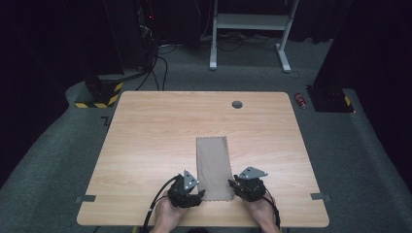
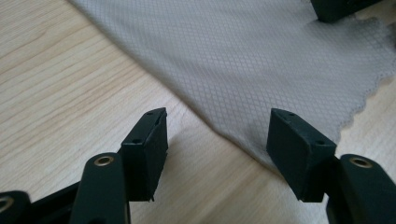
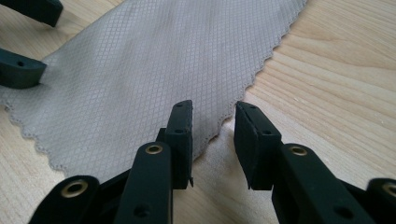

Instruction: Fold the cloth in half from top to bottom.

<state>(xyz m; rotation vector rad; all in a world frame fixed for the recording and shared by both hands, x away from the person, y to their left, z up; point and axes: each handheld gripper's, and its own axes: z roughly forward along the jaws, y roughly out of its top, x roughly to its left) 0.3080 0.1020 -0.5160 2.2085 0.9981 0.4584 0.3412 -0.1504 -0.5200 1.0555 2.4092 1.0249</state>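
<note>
1. Wood is what the surface [image 1: 145, 145] is made of, and a grey cloth [image 1: 214, 167] lies flat on it, near the person's edge.
2. The left hand-held gripper [image 1: 197, 196] sits at the cloth's near left corner. Its jaws stand apart, one on bare wood, one over the cloth's edge, and pinch nothing.
3. The right hand-held gripper [image 1: 233, 184] sits at the near right corner. Its jaws stand a little apart across the cloth's wavy edge.

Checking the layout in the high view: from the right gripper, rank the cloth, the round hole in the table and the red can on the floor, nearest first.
From the right gripper:
1. Cloth, right beside it, to its left.
2. Round hole, near the table's far edge.
3. Red can, on the floor past the far right corner.
</note>
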